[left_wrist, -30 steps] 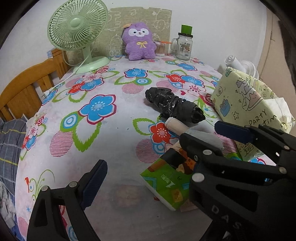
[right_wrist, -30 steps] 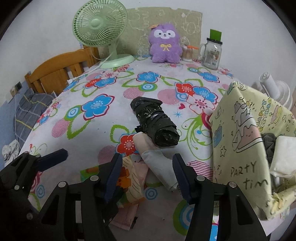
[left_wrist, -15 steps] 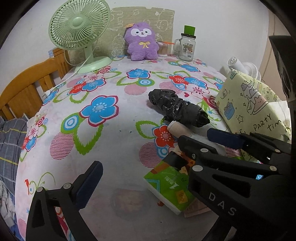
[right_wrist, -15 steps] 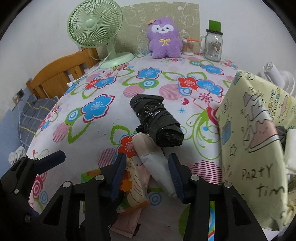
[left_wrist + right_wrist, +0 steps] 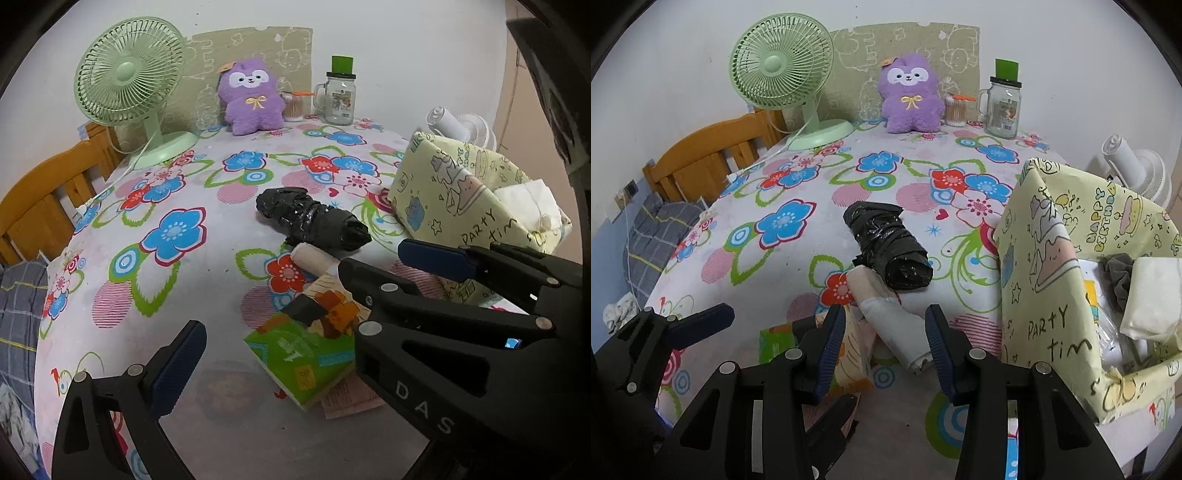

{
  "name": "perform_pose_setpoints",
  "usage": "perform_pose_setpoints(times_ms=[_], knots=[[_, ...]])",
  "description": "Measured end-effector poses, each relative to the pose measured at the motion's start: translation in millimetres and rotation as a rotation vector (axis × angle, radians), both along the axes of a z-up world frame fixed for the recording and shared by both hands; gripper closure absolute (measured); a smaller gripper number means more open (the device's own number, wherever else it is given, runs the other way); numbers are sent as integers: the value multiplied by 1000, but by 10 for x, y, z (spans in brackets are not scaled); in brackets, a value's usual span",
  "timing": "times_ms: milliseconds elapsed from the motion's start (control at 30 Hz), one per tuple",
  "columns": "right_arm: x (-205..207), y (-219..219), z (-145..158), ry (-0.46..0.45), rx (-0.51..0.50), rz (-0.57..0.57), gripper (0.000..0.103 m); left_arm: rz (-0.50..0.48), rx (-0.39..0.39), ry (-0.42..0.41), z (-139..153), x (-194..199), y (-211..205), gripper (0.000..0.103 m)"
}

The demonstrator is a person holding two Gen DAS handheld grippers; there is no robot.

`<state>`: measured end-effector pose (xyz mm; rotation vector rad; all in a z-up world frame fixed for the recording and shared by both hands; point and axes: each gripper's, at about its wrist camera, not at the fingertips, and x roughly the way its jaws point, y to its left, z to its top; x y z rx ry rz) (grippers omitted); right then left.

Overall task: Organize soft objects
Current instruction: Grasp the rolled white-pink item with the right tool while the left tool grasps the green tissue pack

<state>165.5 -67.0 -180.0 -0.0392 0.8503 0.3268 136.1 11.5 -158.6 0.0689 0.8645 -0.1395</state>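
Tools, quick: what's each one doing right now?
Left tool: open, empty.
Right tool: around the pale roll; grip cannot be told.

— What carries everything?
— A table (image 5: 746,266) under a white cloth printed with blue and red flowers.
— What stands along the far edge?
— A green fan (image 5: 783,70), a purple plush toy (image 5: 910,96), a small jar of cotton swabs (image 5: 955,109) and a glass mug jar (image 5: 1003,107) with a green lid.
— And in the middle?
— A black plastic bundle (image 5: 886,245), with a pale cloth roll (image 5: 886,314) touching its near end.
— Nearer still?
— A green tissue pack (image 5: 306,354) lying on flat packets, and a yellow paper-covered box (image 5: 1052,277) at the right.
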Motion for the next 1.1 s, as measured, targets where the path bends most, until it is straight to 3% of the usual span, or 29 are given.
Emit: perform_pose_setpoints(times_ms=[233,300,367,467,767,1100], knots=[[-38,-7,-55,17,-14,0,54,-20,0,14,-62,-7,-54,4],[-31,-4,-87,27,-15,-1,54,-19,-15,27,-92,19,-42,10],[-20,-6,-103,31,-12,-3,54,-7,-26,44,-135,60,-22,22],[4,5,-107,35,-15,-4,54,-12,-52,74,-196,97,2,30],[97,99,-81,27,6,-2,54,28,-37,55,-167,133,118,32],[301,184,-202,69,-16,-19,54,172,-19,61,-199,278,513,36]])
